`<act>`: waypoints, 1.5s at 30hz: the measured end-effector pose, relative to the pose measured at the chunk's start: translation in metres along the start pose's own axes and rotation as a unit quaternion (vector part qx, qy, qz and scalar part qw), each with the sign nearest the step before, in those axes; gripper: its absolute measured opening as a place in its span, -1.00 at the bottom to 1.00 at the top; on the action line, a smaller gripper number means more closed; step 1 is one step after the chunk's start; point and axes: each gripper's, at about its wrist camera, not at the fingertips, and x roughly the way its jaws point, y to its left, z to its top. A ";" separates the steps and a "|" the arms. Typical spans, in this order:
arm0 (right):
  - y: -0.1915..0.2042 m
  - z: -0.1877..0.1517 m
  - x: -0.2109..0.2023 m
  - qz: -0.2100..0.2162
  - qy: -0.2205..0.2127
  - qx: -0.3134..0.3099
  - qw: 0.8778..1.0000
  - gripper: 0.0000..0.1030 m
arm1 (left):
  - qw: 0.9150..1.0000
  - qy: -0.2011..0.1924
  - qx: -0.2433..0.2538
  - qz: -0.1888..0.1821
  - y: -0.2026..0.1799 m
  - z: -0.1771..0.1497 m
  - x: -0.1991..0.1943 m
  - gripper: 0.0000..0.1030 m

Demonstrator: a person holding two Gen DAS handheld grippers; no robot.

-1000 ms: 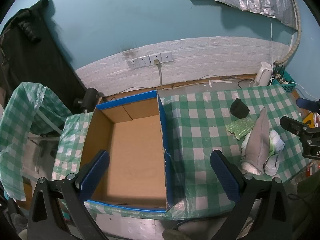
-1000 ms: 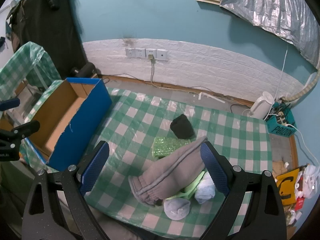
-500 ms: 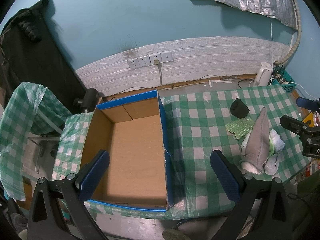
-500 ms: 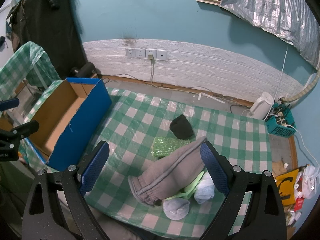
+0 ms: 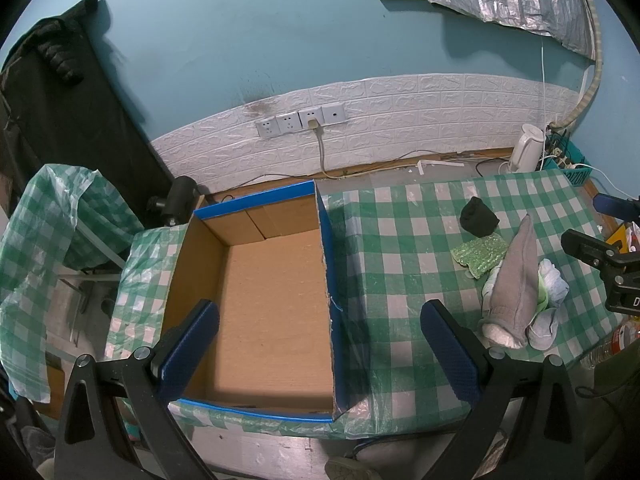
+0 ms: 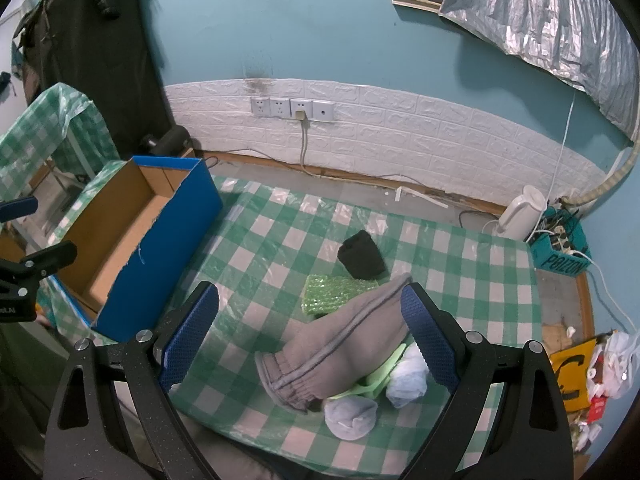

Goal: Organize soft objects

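Note:
An empty blue cardboard box [image 5: 276,300] [image 6: 160,240] stands at the left end of the green-checked table [image 5: 392,248] [image 6: 280,248]. At the right end lies a pile: grey sweatpants [image 6: 340,344] [image 5: 516,276], a black rolled item [image 6: 362,254] [image 5: 478,216], a green bubbly sheet [image 6: 336,294] [image 5: 480,254], light green cloth [image 6: 384,372] and pale blue bundles [image 6: 408,374] [image 6: 350,416]. My left gripper [image 5: 320,344] hangs open above the box's near wall. My right gripper [image 6: 312,332] hangs open above the sweatpants, holding nothing.
A white kettle [image 6: 520,216] and a teal crate [image 6: 560,248] of cables sit on the floor by the wall. A cable hangs from the wall sockets [image 6: 292,108]. Another checked-cloth-covered stand [image 5: 52,232] is at the left. Bags and a yellow sign [image 6: 572,372] lie at the right.

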 end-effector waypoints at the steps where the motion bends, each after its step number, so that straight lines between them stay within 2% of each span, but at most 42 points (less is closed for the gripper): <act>1: 0.000 0.000 0.000 0.000 0.000 0.000 1.000 0.79 | 1.000 0.000 0.000 0.000 0.000 0.000 0.000 0.97; 43: 0.000 -0.001 -0.001 -0.004 0.000 -0.002 1.000 0.79 | 1.000 0.000 0.000 -0.004 -0.001 -0.001 -0.001 0.97; 45: -0.010 0.000 -0.003 -0.005 0.001 -0.001 1.000 0.79 | 1.000 0.002 -0.001 -0.009 -0.002 0.000 -0.001 0.97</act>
